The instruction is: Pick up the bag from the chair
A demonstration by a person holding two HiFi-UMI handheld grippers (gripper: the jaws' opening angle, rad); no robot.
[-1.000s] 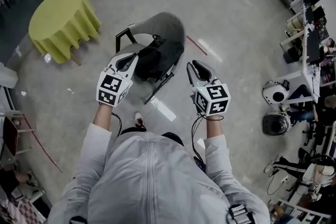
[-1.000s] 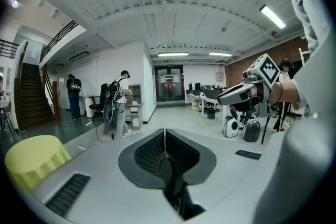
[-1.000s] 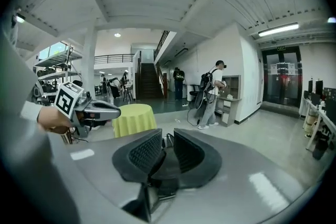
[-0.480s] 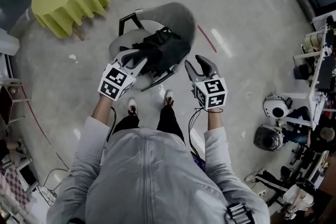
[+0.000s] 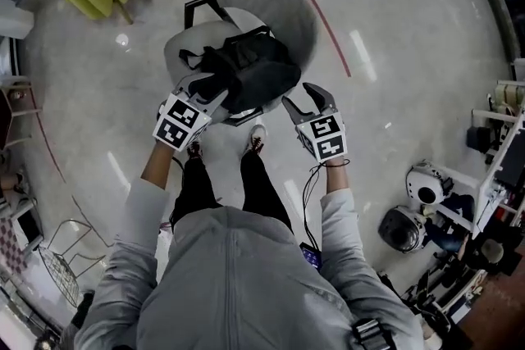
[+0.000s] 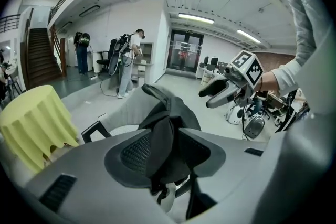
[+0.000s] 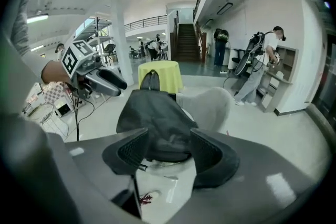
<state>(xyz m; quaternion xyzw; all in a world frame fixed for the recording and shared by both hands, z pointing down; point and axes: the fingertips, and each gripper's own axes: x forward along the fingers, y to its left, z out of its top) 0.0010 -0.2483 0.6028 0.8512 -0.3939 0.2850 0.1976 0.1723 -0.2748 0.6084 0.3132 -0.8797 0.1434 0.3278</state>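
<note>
The person has just closed in on the grey chair (image 5: 289,12), where the black bag (image 5: 246,71) sits. The left gripper (image 5: 210,88) now straddles a bag fold, jaws wide apart — the right gripper (image 5: 302,98) gapes empty just beside it — so grasping seems next.

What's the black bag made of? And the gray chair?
The bag looks like soft, matte black fabric: it slumps and folds. The chair has a smooth, matte gray shell, probably molded plastic, maybe fabric-covered; its thin black frame is likely metal.
</note>
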